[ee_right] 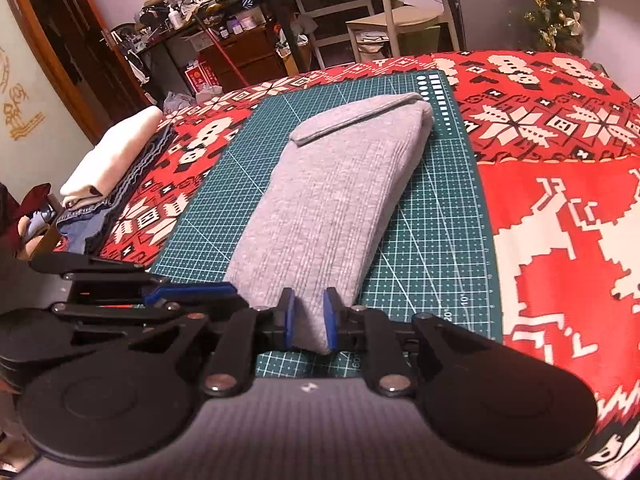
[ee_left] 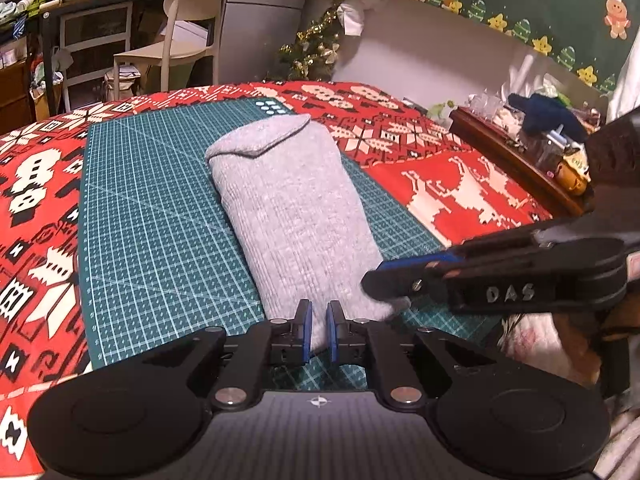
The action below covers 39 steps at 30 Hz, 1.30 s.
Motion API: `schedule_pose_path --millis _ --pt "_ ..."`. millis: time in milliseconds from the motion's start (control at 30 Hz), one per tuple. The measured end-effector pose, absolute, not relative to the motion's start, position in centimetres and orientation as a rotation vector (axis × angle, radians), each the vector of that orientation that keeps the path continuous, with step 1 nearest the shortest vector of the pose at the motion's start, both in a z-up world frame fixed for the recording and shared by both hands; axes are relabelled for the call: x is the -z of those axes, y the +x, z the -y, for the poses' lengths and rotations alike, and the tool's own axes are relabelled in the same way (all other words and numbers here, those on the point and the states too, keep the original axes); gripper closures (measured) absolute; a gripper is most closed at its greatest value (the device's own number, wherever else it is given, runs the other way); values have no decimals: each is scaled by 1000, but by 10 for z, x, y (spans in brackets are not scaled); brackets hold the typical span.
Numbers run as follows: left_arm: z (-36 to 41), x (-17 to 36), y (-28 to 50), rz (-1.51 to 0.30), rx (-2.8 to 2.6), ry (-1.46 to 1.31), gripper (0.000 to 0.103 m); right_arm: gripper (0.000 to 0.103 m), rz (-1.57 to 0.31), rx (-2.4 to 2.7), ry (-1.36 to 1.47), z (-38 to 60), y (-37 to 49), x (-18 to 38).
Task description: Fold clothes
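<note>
Red patterned blanket [ee_right: 560, 208] covers the whole surface under both grippers. Green cutting mat [ee_right: 436, 216] sits on it, running straight ahead of the right gripper [ee_right: 309, 326]. Grey folded garment [ee_right: 320, 208] lies lengthwise on the mat, near end at the fingertips of both grippers, far end folded over into a flap. Stack of folded clothes [ee_right: 116, 152], white on top of denim, sits on the blanket far left of the right gripper, well apart from the mat.

Right gripper: jaws nearly together, pinching the near right corner of the garment between the blue pads [ee_right: 329, 322]; fabric visibly bunched between them.

Left gripper [ee_left: 316, 326]: jaws nearly together, pinching the near edge of the garment just beside the right one; a strip of grey cloth sits between its blue pads [ee_left: 307, 328]. From the left wrist view the right gripper comes in from the right, its tip on the same near edge.
</note>
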State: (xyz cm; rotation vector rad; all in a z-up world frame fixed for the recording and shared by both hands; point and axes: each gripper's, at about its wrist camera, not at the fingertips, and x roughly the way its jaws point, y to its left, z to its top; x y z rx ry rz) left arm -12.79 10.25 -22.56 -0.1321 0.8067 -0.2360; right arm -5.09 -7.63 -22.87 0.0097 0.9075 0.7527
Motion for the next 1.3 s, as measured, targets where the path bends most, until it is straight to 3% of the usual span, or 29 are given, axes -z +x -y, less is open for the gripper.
schedule_pose_path --millis 167,433,500,567,733,800,867,1000,1300 --pt "-111 219 -141 -805 208 -178 93 84 -912 -728 29 92 -57 220" --pt "-159 221 -146 -791 169 -529 92 81 -1002 -697 193 107 -36 230" --pt "-168 223 -139 -790 170 -609 72 80 -1012 -685 207 105 -31 232" --pt "-172 228 -128 -800 184 -650 65 80 -1021 -678 233 103 -26 232" --pt "-170 246 -104 -854 195 -697 65 73 -1077 -656 300 96 -11 244" --pt "-171 253 -101 -853 208 -733 68 75 -1085 -651 305 94 -9 248" --pt "-174 258 -100 -859 215 -779 77 85 -1083 -653 305 92 -9 250" --pt "-170 253 -104 -860 212 -757 86 92 -1085 -654 264 87 -11 248" --pt "-160 248 -138 -980 270 -764 86 92 -1214 -676 220 107 -34 238"
